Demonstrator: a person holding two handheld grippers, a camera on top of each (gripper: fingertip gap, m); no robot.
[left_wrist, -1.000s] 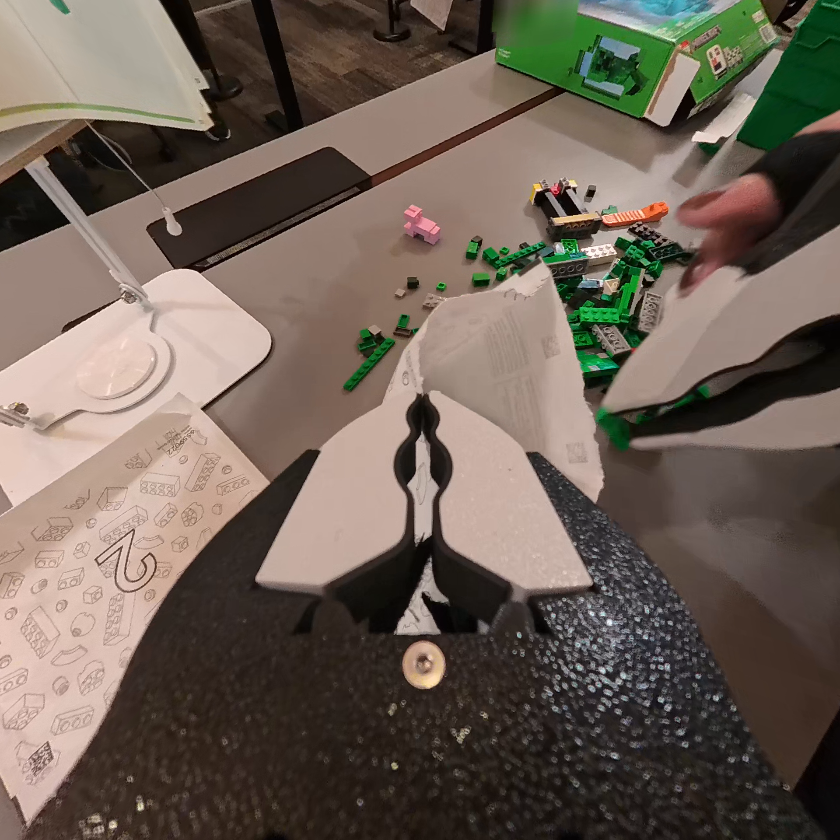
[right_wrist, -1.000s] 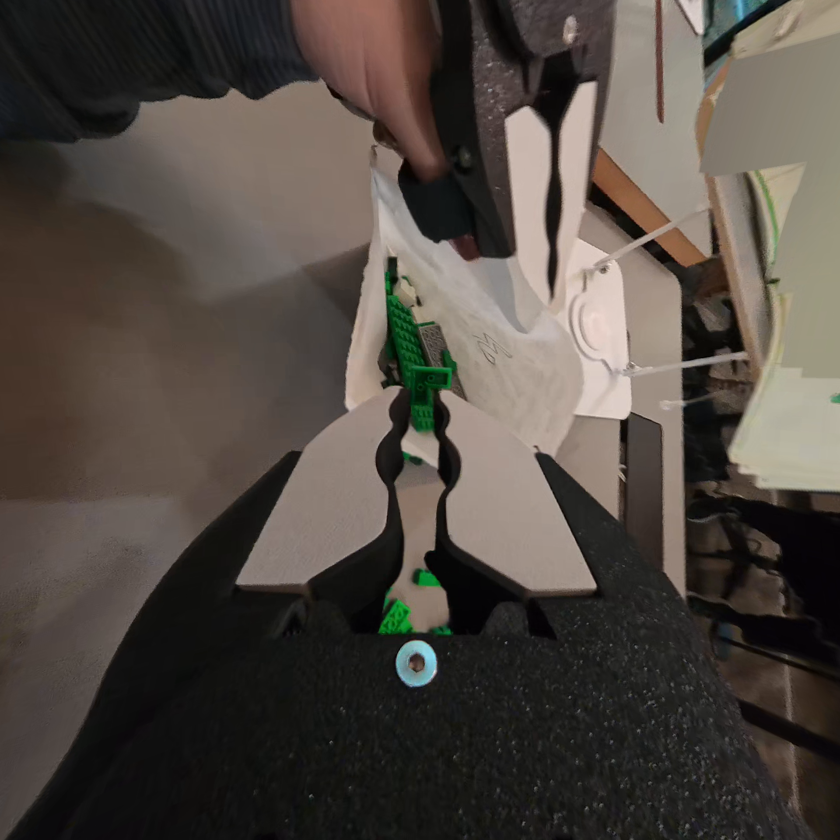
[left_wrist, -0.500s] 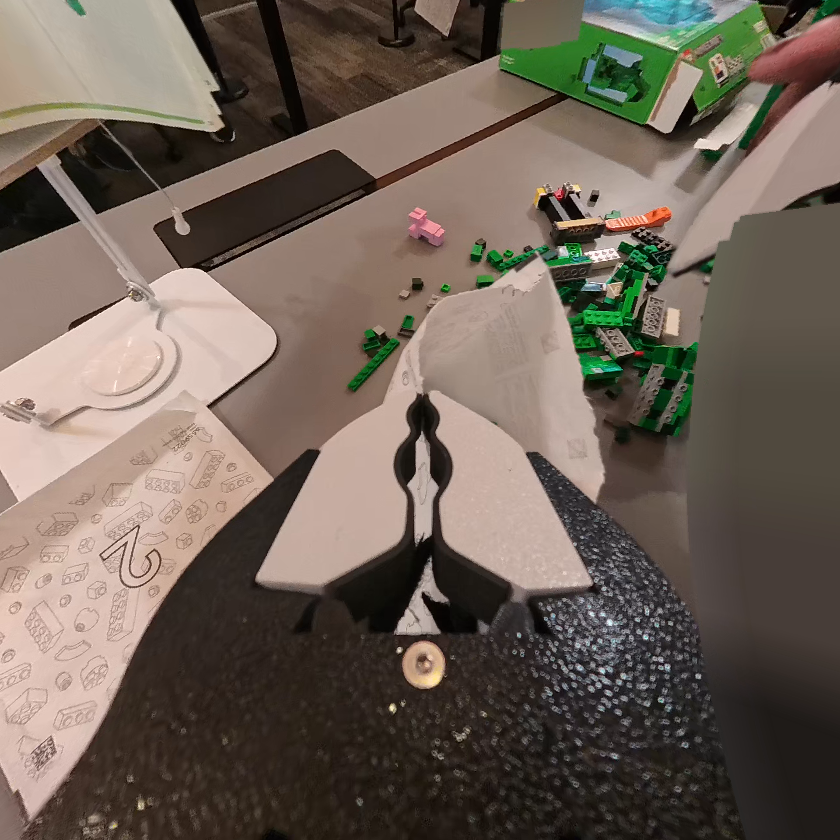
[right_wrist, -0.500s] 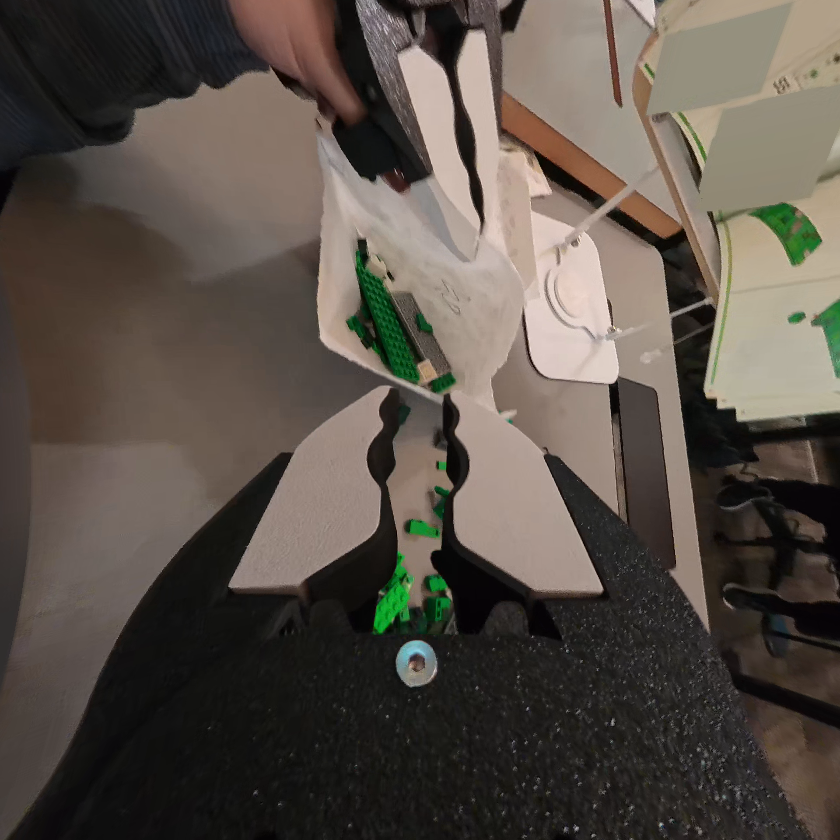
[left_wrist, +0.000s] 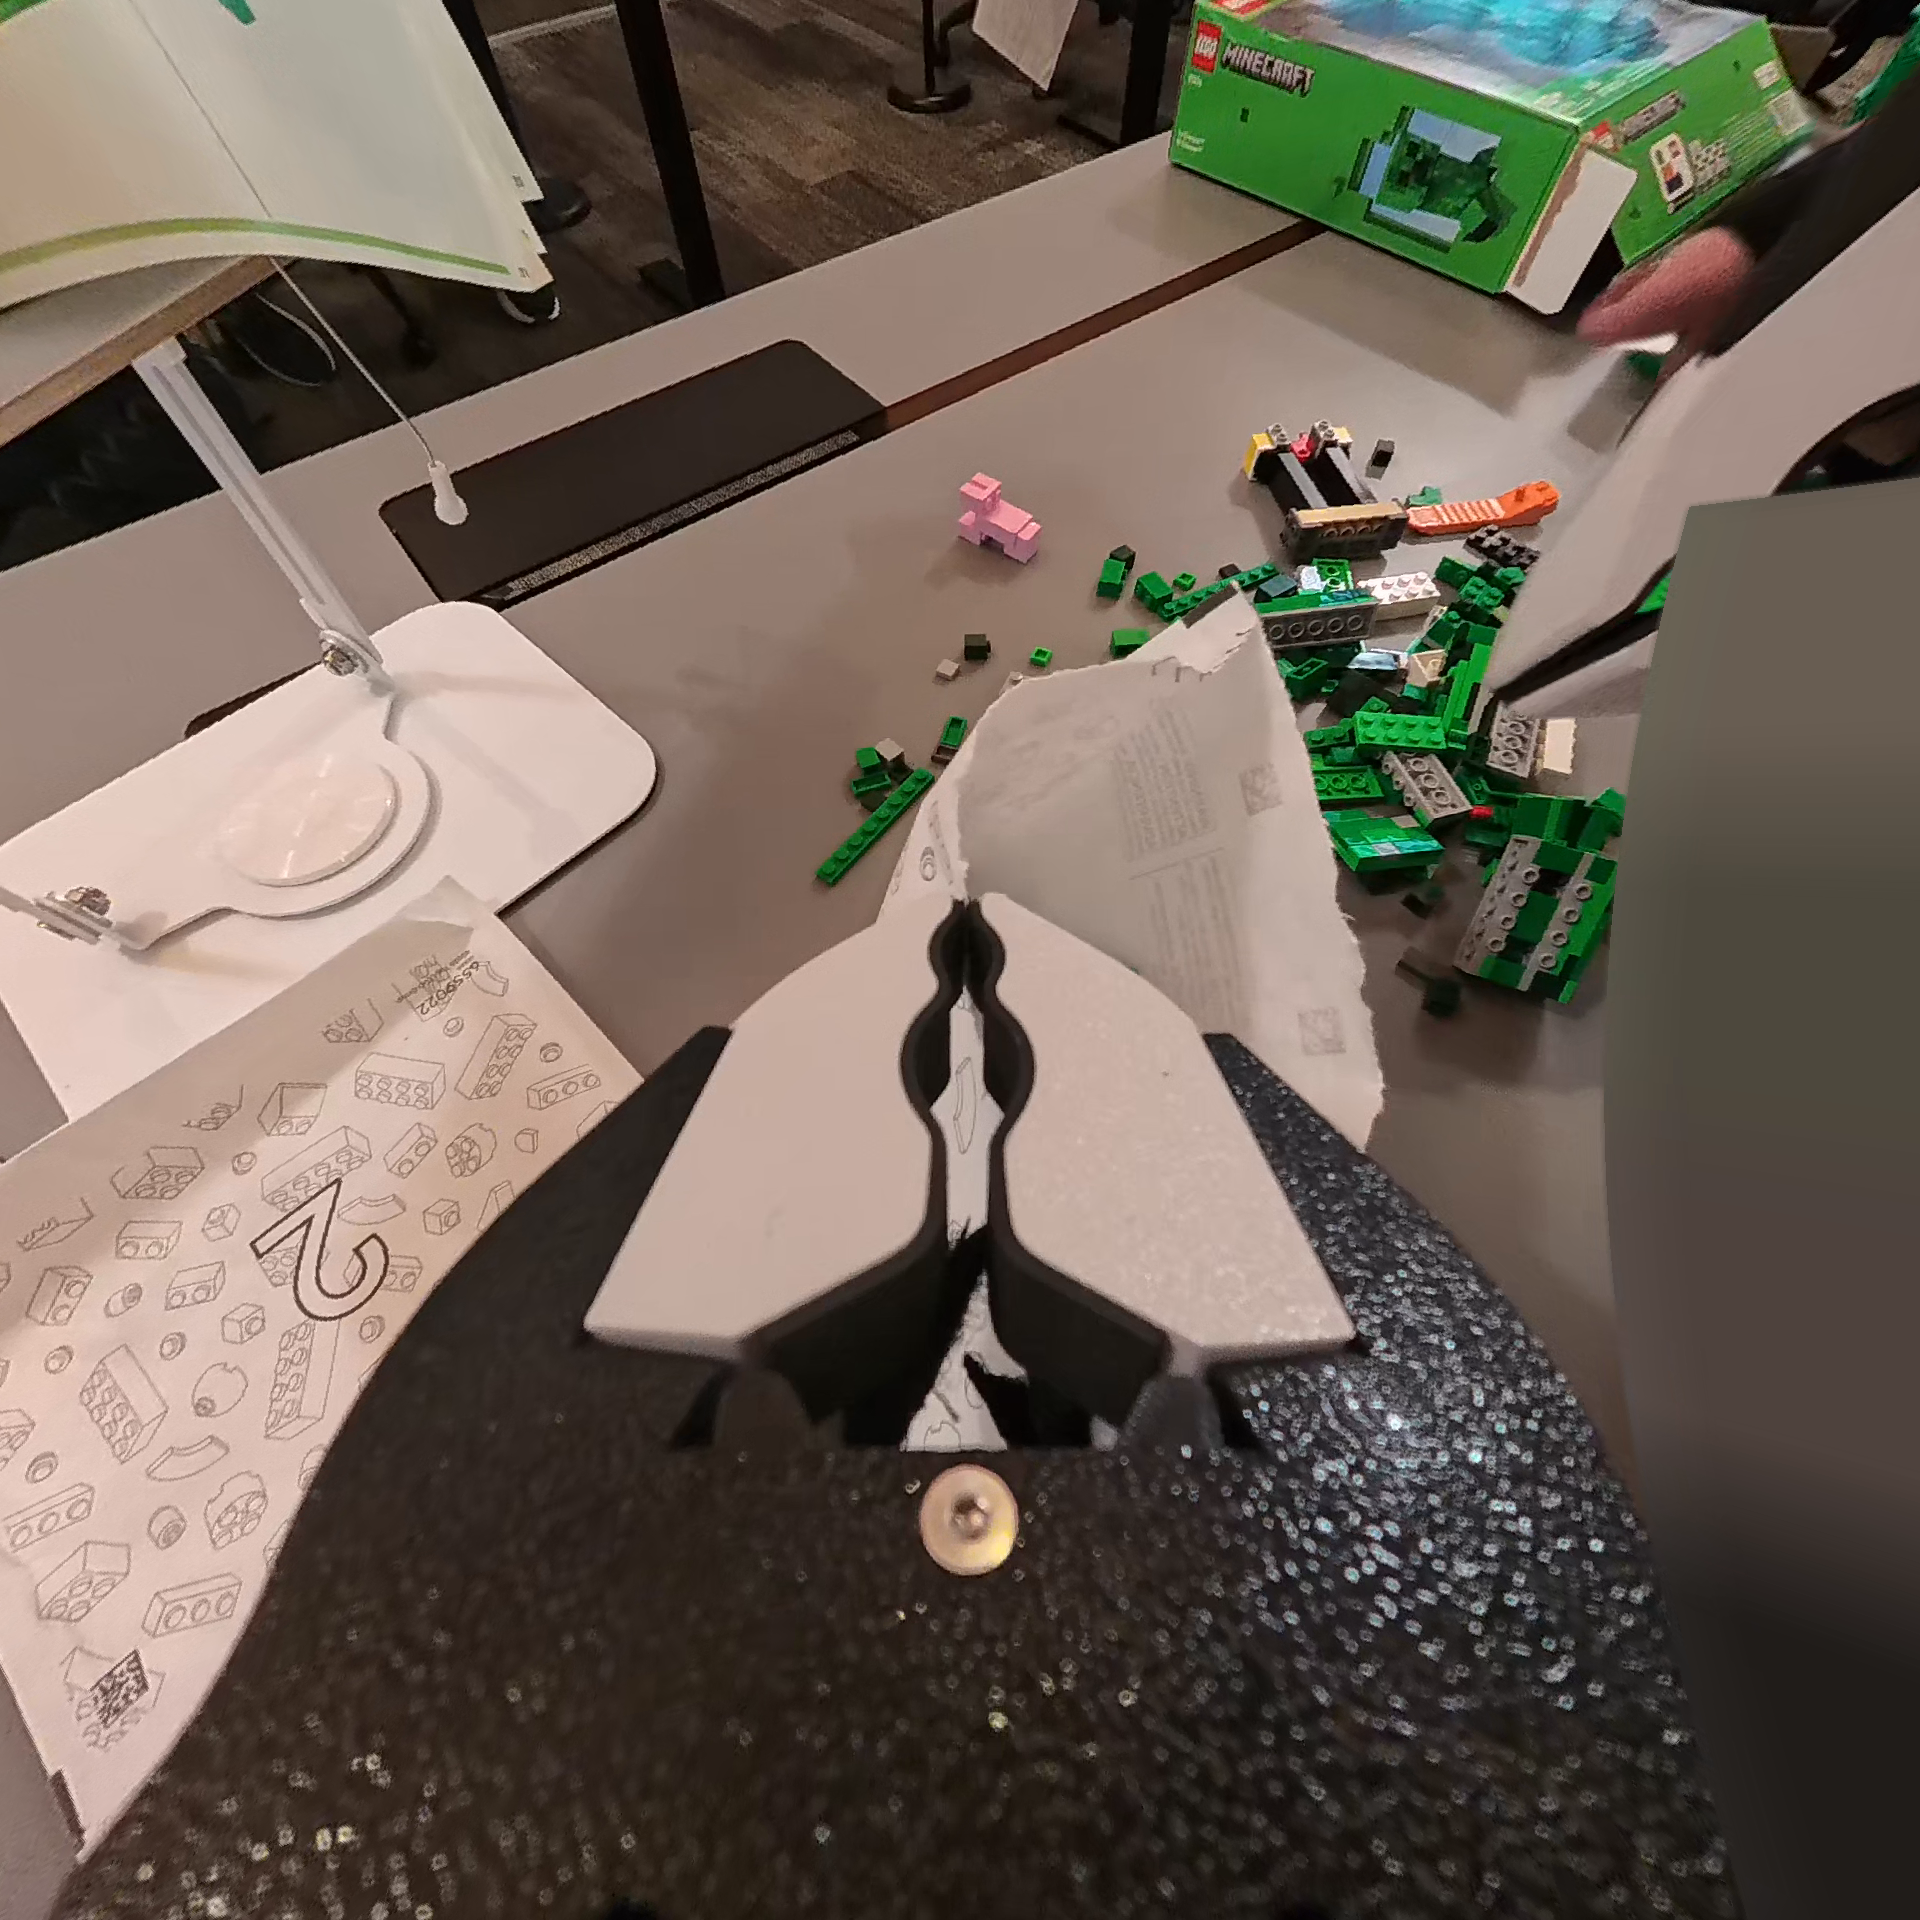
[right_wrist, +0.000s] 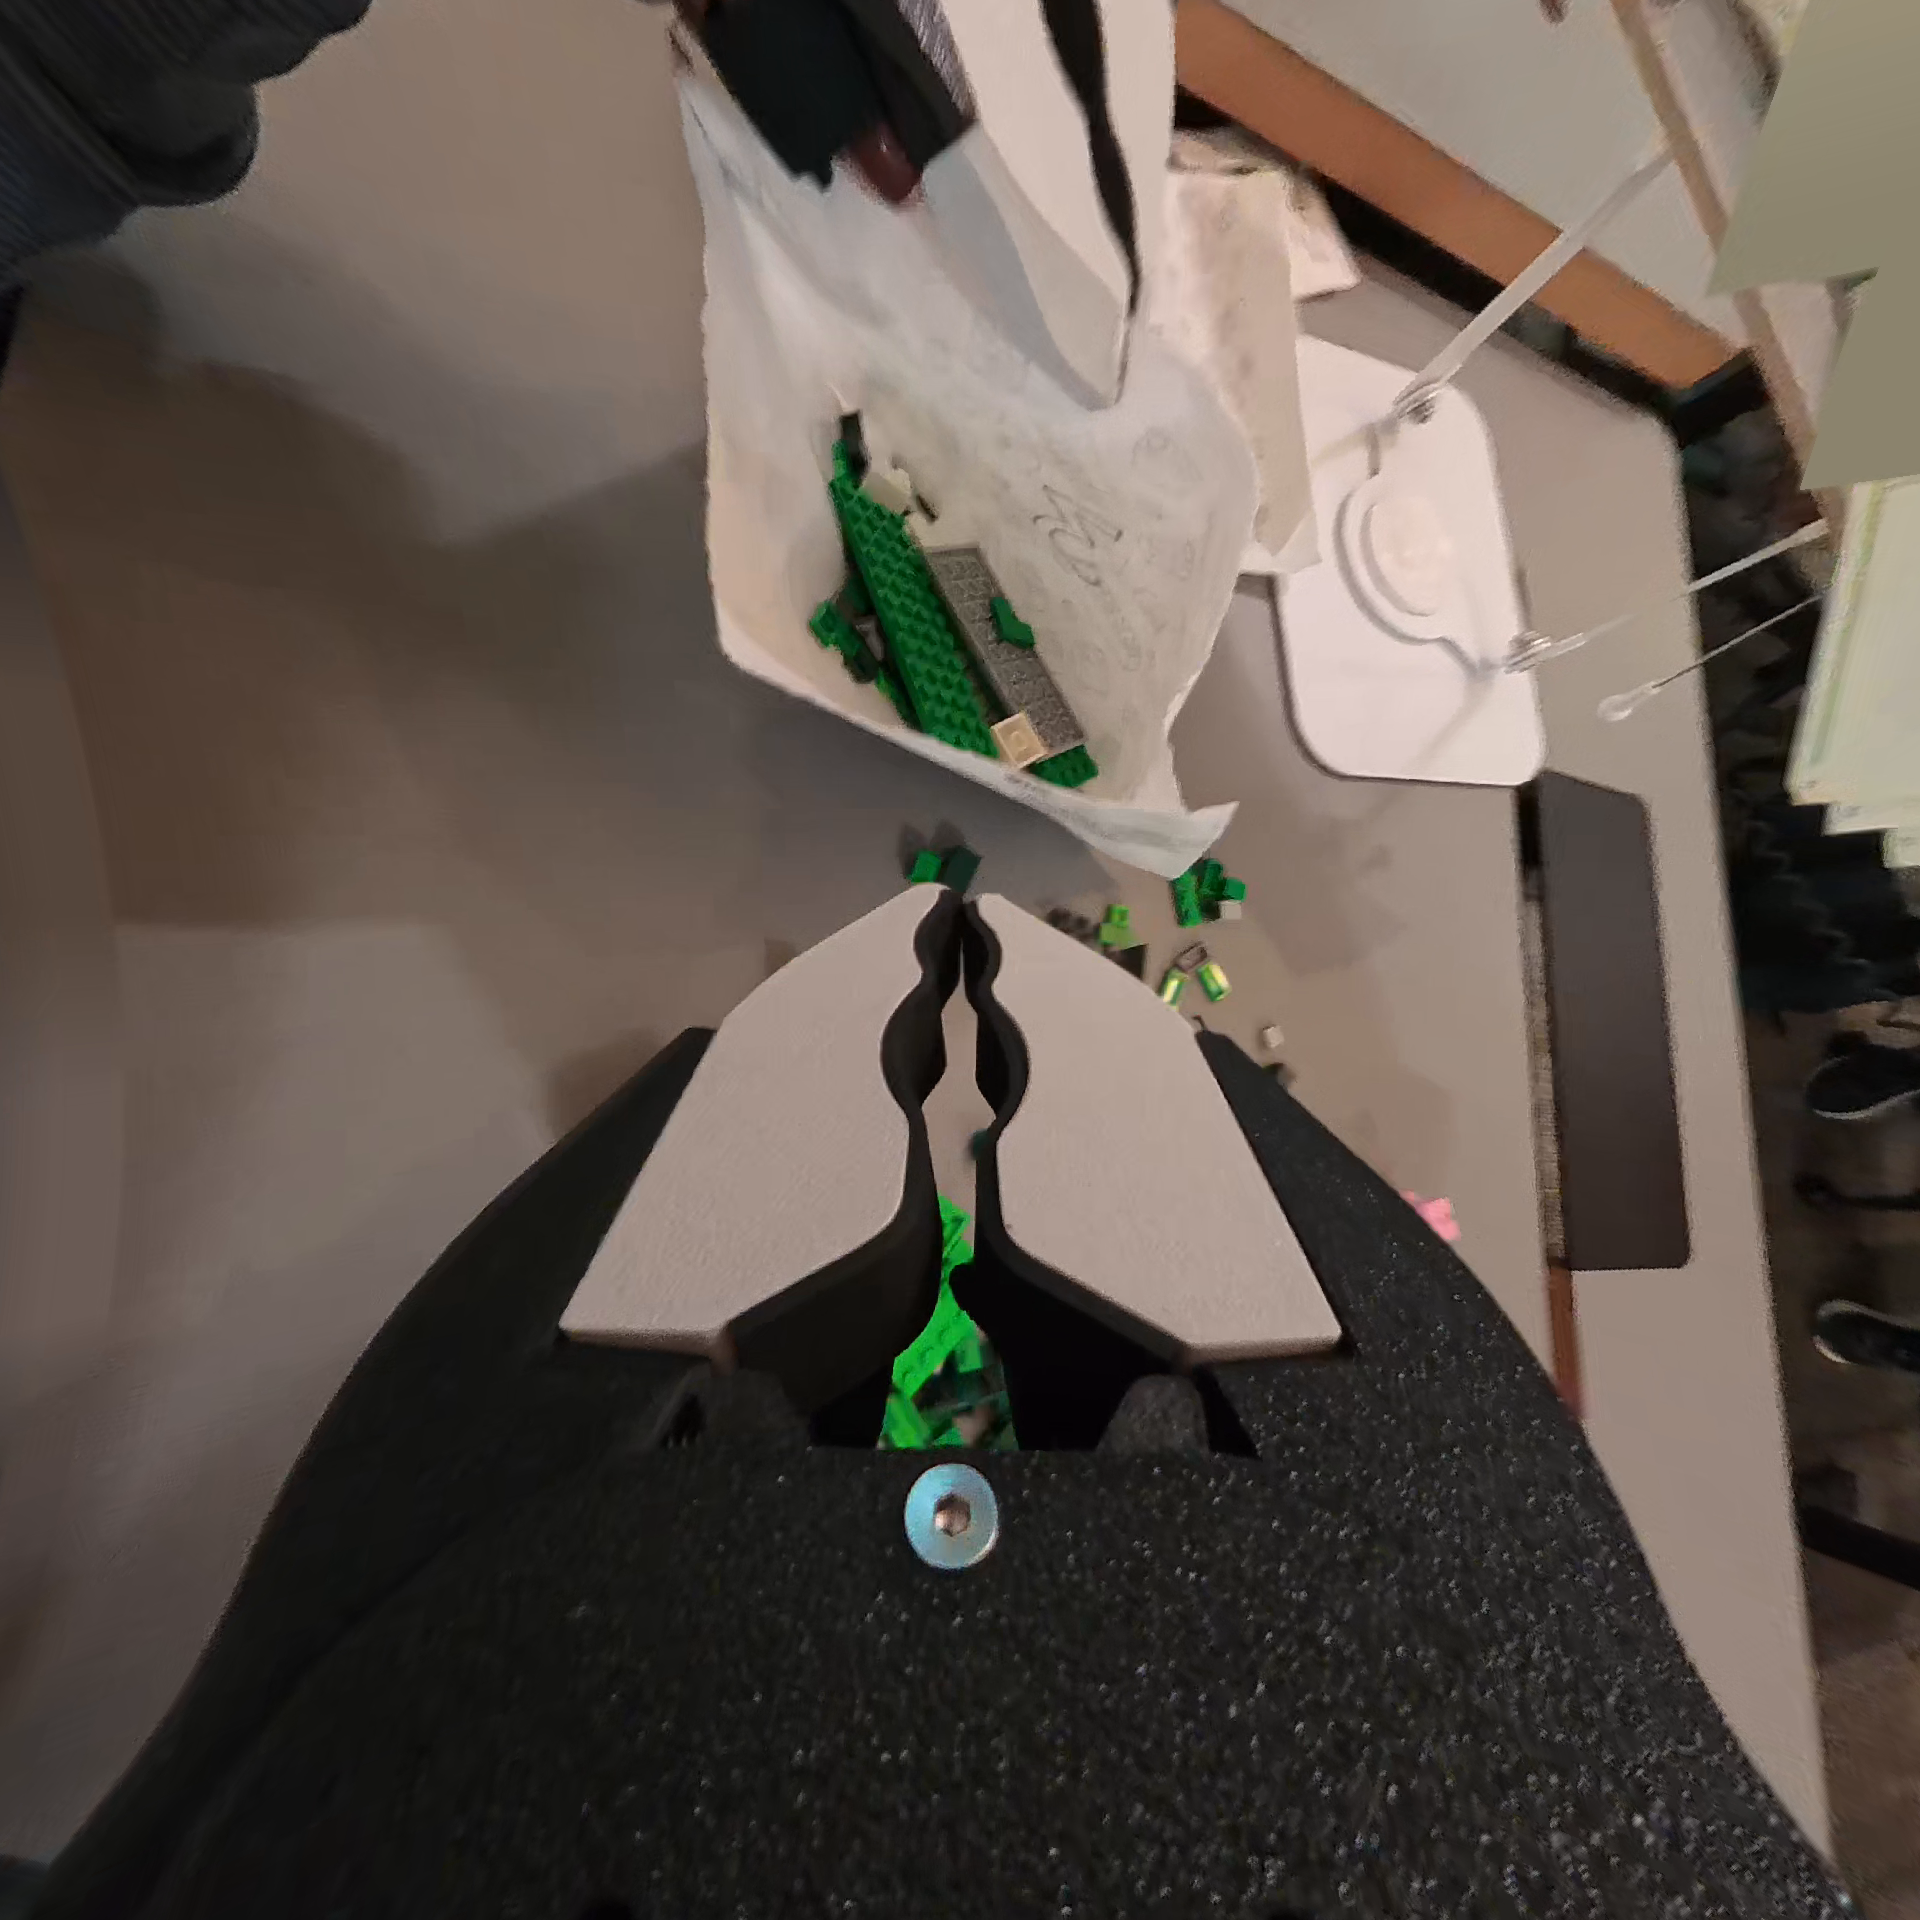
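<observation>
Paper bag (left_wrist: 1143, 831), torn open, rises at frame centre, clamped between the left gripper (left_wrist: 966, 914) tips. Beyond it, upper right, loose green bricks (left_wrist: 1455, 748) litter the grey table (left_wrist: 727, 623). Right gripper (right_wrist: 958, 914), tips together and empty, sits below the bag.

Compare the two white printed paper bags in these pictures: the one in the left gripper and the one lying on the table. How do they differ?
The held paper bag is torn open, pinched in the shut left gripper and lifted; the flat paper bag lies on the grey table, ungripped. The right wrist view shows green and grey bricks still inside the held bag; the flat bag's contents cannot be told. Both are white with line drawings of bricks.
</observation>
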